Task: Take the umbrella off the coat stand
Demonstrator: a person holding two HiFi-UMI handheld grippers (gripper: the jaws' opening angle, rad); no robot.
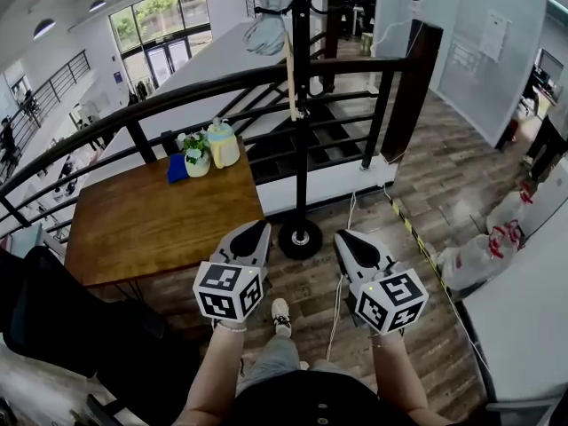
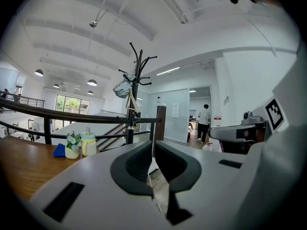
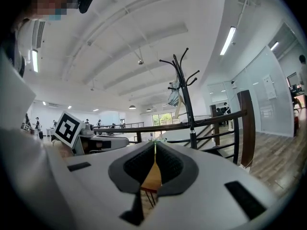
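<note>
While the left claw (image 1: 257, 229) and the right claw (image 1: 344, 238) are pressed together and empty, the umbrella (image 1: 266, 25) is seen hung high on the coat stand (image 1: 302, 149), far ahead. It is judged light and floppy, so its stiff pale shaft (image 1: 289, 69) is better gripped.

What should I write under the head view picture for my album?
Left gripper and right gripper, both shut and empty, point at the coat stand where the umbrella hangs.

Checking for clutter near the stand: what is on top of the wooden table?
At the far corner of the wooden table stand a flower pot and a yellow bottle; a blue thing is partly covered by the pot.
</note>
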